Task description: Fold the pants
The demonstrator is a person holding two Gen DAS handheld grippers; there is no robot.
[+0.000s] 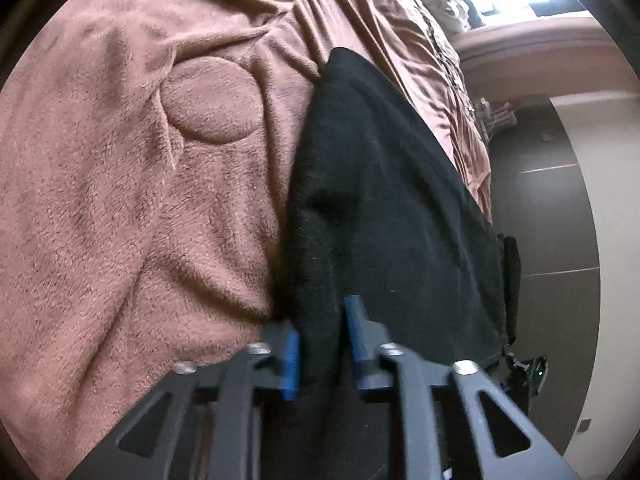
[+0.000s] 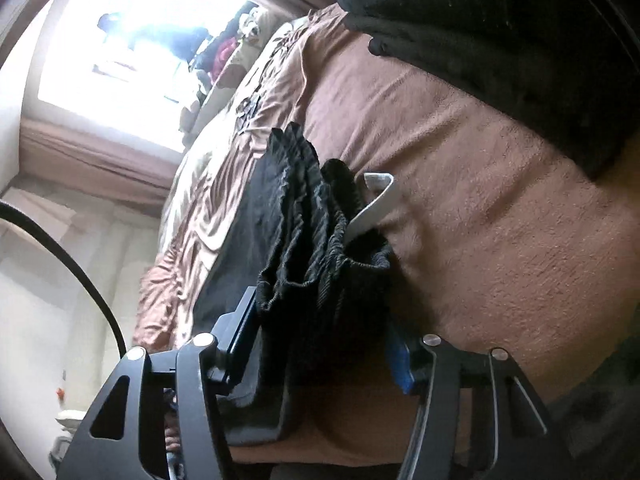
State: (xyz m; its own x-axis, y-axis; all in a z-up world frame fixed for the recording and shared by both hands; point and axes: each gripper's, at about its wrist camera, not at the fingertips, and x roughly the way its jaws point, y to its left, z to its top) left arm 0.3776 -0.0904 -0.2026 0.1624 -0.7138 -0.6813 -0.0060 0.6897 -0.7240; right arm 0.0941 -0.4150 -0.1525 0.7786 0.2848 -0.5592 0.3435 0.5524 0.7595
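We hold the black pants [image 1: 384, 184] at the bed's [image 1: 120, 220] edge. Left gripper [image 1: 323, 354] jaws pinch one fabric fold; right gripper [image 2: 320, 352] jaws half-open around the bunched waistband [image 2: 320, 240]. Keep both edges level, taut.

1. A plush brown blanket [image 1: 120, 208] is covering the bed, creasing into soft folds and a round embossed patch.
2. A bright window [image 2: 132, 40] is flooding the far end of the room with glare, washing out detail there.
3. Brown curtain fabric [image 2: 92, 156] is hanging below the window.
4. A dark tiled floor [image 1: 552, 216] is running beside the bed.
5. A pale wall [image 1: 616, 208] is bordering the floor.
6. Mixed clothes [image 2: 228, 52] are piling up near the window.
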